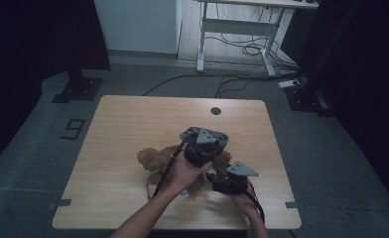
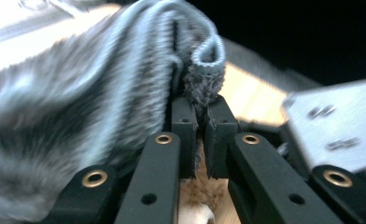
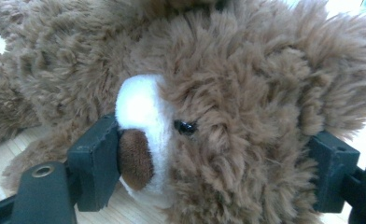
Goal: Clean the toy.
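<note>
left gripper [image 2: 197, 135] pinches the grey knit garment's [image 2: 102, 84] edge; right gripper [image 3: 209, 163] clamps the teddy bear's [image 3: 228, 79] head, near the table's [image 1: 133, 119] front edge.

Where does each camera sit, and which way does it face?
High view: above the person's side, looking forward and down at the table; forearms and both tools show.
Left gripper view: on the left tool, looking along jaws shut on grey cloth.
Right gripper view: on the right tool, jaws clamping the bear.
High and right views share the bear.

Brown teddy bear [image 1: 155, 161] (white muzzle), grey knit garment [image 2: 78, 93]
</note>
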